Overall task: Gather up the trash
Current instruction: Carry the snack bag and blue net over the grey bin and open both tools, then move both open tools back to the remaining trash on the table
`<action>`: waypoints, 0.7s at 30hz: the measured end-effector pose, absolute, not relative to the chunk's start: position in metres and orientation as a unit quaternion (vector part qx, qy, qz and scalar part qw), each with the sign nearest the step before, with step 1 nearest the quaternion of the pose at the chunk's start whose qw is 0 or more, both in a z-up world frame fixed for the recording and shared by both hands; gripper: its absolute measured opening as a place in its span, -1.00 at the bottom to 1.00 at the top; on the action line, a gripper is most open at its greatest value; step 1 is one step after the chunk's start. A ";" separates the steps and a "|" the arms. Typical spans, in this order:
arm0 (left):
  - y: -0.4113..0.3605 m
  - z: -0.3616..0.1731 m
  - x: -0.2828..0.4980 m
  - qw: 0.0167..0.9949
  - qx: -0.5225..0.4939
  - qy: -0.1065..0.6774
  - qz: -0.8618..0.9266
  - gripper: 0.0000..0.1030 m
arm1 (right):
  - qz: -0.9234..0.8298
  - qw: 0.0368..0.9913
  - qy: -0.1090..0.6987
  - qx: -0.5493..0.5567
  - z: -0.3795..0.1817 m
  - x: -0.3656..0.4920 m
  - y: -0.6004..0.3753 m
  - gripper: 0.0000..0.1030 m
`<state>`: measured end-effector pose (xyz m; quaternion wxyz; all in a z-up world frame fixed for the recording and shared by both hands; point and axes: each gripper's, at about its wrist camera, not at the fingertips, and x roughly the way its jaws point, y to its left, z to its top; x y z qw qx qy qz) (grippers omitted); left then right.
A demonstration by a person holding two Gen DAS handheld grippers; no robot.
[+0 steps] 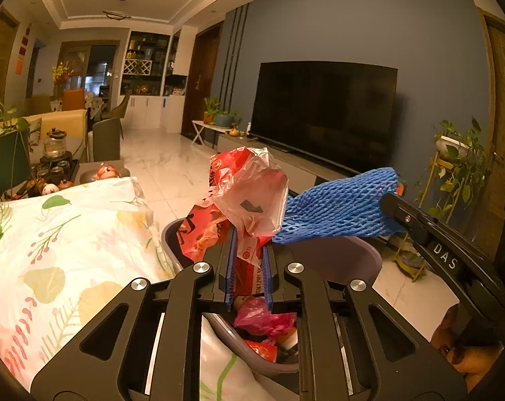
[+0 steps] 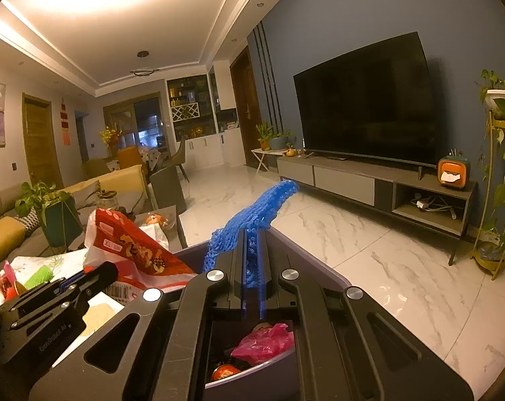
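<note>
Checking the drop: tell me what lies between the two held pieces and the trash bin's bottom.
Both wrist views show a pink plastic bag and other wrappers piled in the trash bin under the red plastic bag and blue foam net.

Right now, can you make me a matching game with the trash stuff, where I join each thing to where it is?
Things:
1. red plastic bag
2. blue foam net
3. pink bag
4. green foam net

Places:
A. on the flowery tablecloth
B. in the right gripper
C. inside the bin
D. in the left gripper

Pairs: 1-D, 2-B, 3-C, 4-A
</note>
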<state>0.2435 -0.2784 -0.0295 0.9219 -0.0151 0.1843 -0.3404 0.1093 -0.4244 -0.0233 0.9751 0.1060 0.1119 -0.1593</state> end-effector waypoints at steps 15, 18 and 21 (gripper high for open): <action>-0.265 -0.033 0.242 0.932 -0.024 0.174 -0.317 0.47 | -0.169 0.973 0.108 0.118 -0.028 0.103 -0.426 -0.13; -0.260 -0.033 0.240 0.937 -0.020 0.172 -0.303 0.61 | -0.171 0.973 0.104 0.115 -0.028 0.098 -0.421 0.01; -0.253 -0.034 0.235 0.943 -0.015 0.169 -0.286 0.67 | -0.172 0.974 0.098 0.111 -0.027 0.094 -0.419 0.22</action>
